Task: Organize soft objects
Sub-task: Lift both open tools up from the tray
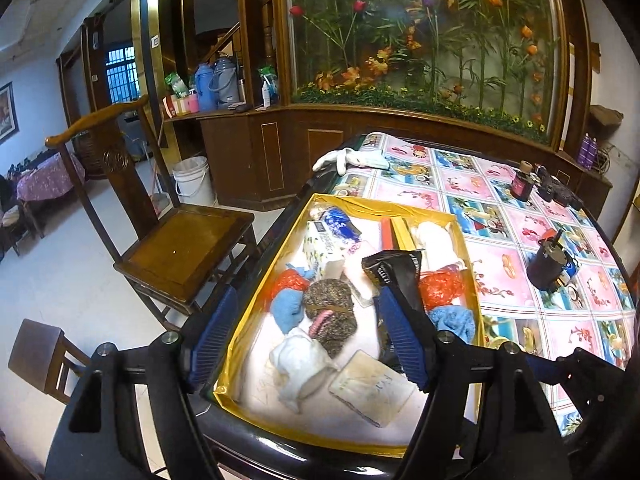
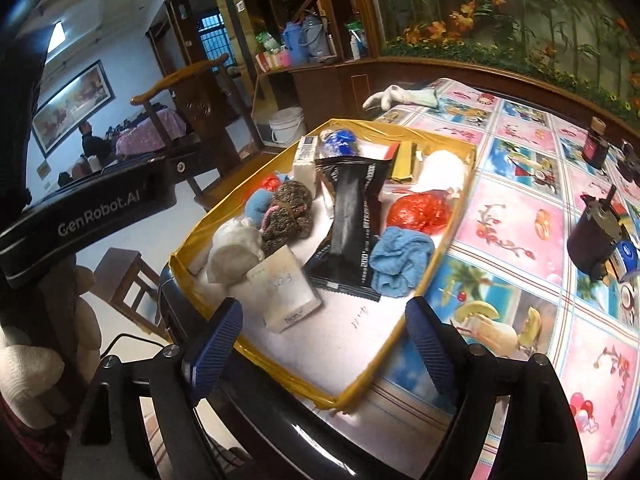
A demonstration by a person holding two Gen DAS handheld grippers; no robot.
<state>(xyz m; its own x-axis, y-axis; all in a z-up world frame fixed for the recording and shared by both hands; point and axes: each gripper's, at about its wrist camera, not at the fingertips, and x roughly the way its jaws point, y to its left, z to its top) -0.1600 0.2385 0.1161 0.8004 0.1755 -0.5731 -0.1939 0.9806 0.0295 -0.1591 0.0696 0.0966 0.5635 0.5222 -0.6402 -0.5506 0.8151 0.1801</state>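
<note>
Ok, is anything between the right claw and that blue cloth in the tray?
Nothing visible blocks it. The right claw is open and empty above the tray's near rim; bare white liner lies between it and the blue cloth. The black packet lies against the cloth's left side, crowding one finger.

The black packet [image 1: 400,276] hides part of the red bag [image 1: 442,286].

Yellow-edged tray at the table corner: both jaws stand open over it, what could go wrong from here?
1. The tray sits at the table's edge; a push might shift it off.
2. The black packet lies across the blue cloth, so grabbing the cloth could drag it.
3. The white glove overhangs the far edge and might slip.
</note>
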